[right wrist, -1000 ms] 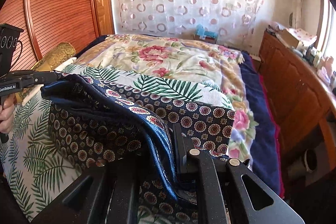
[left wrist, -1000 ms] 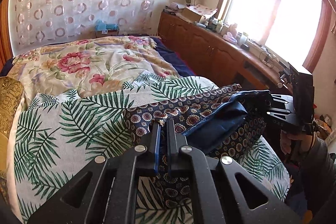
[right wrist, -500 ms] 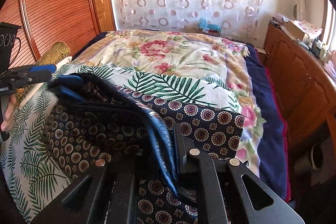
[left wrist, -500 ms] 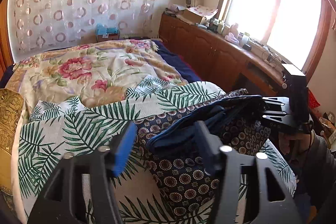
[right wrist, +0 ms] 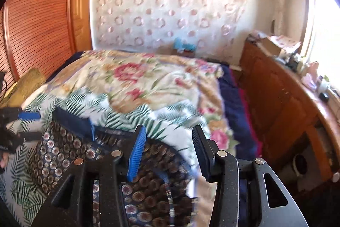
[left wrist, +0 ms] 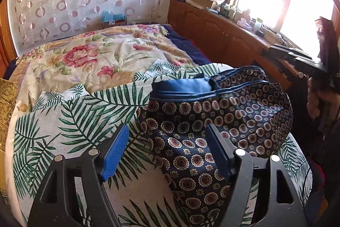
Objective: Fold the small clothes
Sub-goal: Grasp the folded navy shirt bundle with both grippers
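Note:
A small dark navy garment (left wrist: 214,120) with round medallion print and blue lining lies folded over on the palm-leaf sheet (left wrist: 70,120). My left gripper (left wrist: 167,148) is open and empty, its blue pads apart just above the garment's near edge. My right gripper (right wrist: 167,150) is open and empty too, above the garment's (right wrist: 68,148) right end. The right gripper also shows in the left wrist view (left wrist: 297,59), at the far right, lifted off the cloth. The left gripper shows at the left edge of the right wrist view (right wrist: 25,120).
The bed carries a floral quilt (left wrist: 89,54) behind the sheet and a gold pillow (left wrist: 6,107) at the left. A wooden cabinet (right wrist: 282,99) with clutter runs along the window side. A wooden wardrobe (right wrist: 38,20) stands left.
Both grippers were shut on the garment and held it up. The left opened first, then the right; the garment has dropped onto the sheet and both grippers have pulled back.

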{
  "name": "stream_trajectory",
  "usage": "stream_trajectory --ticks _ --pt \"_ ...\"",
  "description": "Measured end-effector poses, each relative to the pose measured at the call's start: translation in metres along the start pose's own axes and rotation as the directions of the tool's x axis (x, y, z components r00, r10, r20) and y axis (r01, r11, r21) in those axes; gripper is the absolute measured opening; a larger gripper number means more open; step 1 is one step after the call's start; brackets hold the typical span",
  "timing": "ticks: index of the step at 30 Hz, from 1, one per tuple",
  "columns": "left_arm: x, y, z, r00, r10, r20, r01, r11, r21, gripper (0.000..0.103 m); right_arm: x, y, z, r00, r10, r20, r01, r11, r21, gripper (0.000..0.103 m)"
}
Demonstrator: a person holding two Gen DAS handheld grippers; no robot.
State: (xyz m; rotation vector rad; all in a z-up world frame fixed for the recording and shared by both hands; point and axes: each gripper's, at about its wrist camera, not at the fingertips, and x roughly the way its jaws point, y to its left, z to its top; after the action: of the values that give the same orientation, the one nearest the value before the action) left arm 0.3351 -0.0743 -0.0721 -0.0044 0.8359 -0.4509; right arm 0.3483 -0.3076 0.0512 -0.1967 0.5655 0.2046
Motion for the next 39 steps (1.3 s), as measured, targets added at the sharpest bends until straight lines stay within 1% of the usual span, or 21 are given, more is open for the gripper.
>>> stream_trajectory --ticks 1,3,5,8,10,11,13,14,17,18,19,20,21,22,24,28,30,33,36,39 --pt "0.003 0.002 -0.001 1.000 0.001 -0.010 -0.001 1.000 -0.005 0.075 -0.005 -0.003 0.001 1.000 0.005 0.005 -0.005 1.000 0.006 0.049" --pt "0.008 0.003 -0.003 1.000 0.003 -0.024 -0.004 1.000 -0.012 0.075 -0.013 -0.006 -0.003 1.000 0.017 0.007 -0.017 1.000 0.022 0.057" --pt "0.014 0.007 -0.004 0.999 -0.002 -0.037 0.001 1.000 -0.025 0.075 -0.018 -0.007 -0.011 0.999 0.033 -0.009 -0.032 0.999 0.041 0.068" --pt "0.023 0.012 -0.003 0.998 -0.022 -0.059 0.019 0.999 -0.050 0.074 -0.017 -0.010 -0.030 0.996 0.052 -0.068 -0.047 0.997 0.068 0.070" --pt "0.032 0.017 -0.003 0.996 -0.039 -0.079 0.034 0.997 -0.073 0.064 -0.014 -0.012 -0.040 0.994 0.045 -0.103 -0.038 0.997 0.074 0.070" --pt "0.034 0.018 -0.003 0.995 -0.049 -0.086 0.042 0.996 -0.083 0.062 -0.013 -0.015 -0.043 0.992 0.046 -0.118 -0.037 0.996 0.081 0.070" --pt "0.039 0.019 -0.003 0.993 -0.070 -0.094 0.060 0.993 -0.102 0.056 -0.009 -0.019 -0.048 0.988 0.052 -0.146 -0.039 0.995 0.096 0.070" --pt "0.041 0.019 -0.004 0.992 -0.080 -0.099 0.070 0.992 -0.110 0.055 -0.008 -0.021 -0.046 0.987 0.053 -0.154 -0.037 0.994 0.102 0.070" --pt "0.043 0.015 -0.004 0.992 -0.081 -0.092 0.072 0.993 -0.098 0.054 -0.007 -0.026 -0.049 0.984 0.063 -0.167 -0.044 0.992 0.116 0.070" --pt "0.044 0.014 -0.004 0.992 -0.087 -0.092 0.078 0.992 -0.097 0.049 -0.007 -0.026 -0.050 0.984 0.063 -0.168 -0.043 0.992 0.119 0.070" --pt "0.045 0.013 -0.004 0.991 -0.095 -0.093 0.087 0.992 -0.095 0.034 -0.008 -0.028 -0.050 0.983 0.065 -0.170 -0.044 0.991 0.123 0.070" --pt "0.046 0.013 -0.004 0.990 -0.102 -0.096 0.093 0.991 -0.093 0.026 -0.007 -0.028 -0.051 0.983 0.067 -0.172 -0.046 0.991 0.125 0.070" --pt "0.047 0.012 -0.004 0.990 -0.105 -0.099 0.096 0.991 -0.088 0.014 -0.006 -0.029 -0.051 0.982 0.068 -0.175 -0.046 0.991 0.129 0.070" --pt "0.047 0.011 -0.004 0.989 -0.108 -0.100 0.099 0.991 -0.086 0.007 -0.005 -0.028 -0.051 0.982 0.069 -0.177 -0.046 0.991 0.129 0.070" --pt "0.039 0.008 -0.003 0.992 -0.097 -0.082 0.092 0.993 -0.068 0.006 -0.002 -0.027 -0.053 0.981 0.074 -0.179 -0.051 0.990 0.131 0.070" --pt "0.000 0.011 0.003 0.997 -0.082 0.006 0.082 0.995 -0.056 0.006 -0.002 -0.022 -0.051 0.981 0.089 -0.174 -0.066 0.989 0.134 0.071" --pt "-0.015 0.017 0.002 0.998 -0.049 0.032 0.051 0.997 -0.050 0.006 0.000 -0.017 -0.050 0.980 0.102 -0.171 -0.080 0.988 0.132 0.070" --pt "-0.030 0.037 -0.004 0.999 -0.013 0.037 0.015 0.997 -0.070 0.006 0.005 -0.008 -0.049 0.976 0.134 -0.170 -0.114 0.986 0.122 0.071" --pt "-0.035 0.055 -0.014 0.999 0.029 0.026 -0.026 0.996 -0.087 0.006 0.017 0.004 -0.046 0.968 0.172 -0.182 -0.154 0.982 0.110 0.071" --pt "-0.033 0.067 -0.023 0.999 0.034 0.006 -0.033 0.993 -0.110 0.006 0.032 0.017 -0.041 0.959 0.207 -0.194 -0.193 0.977 0.092 0.071"
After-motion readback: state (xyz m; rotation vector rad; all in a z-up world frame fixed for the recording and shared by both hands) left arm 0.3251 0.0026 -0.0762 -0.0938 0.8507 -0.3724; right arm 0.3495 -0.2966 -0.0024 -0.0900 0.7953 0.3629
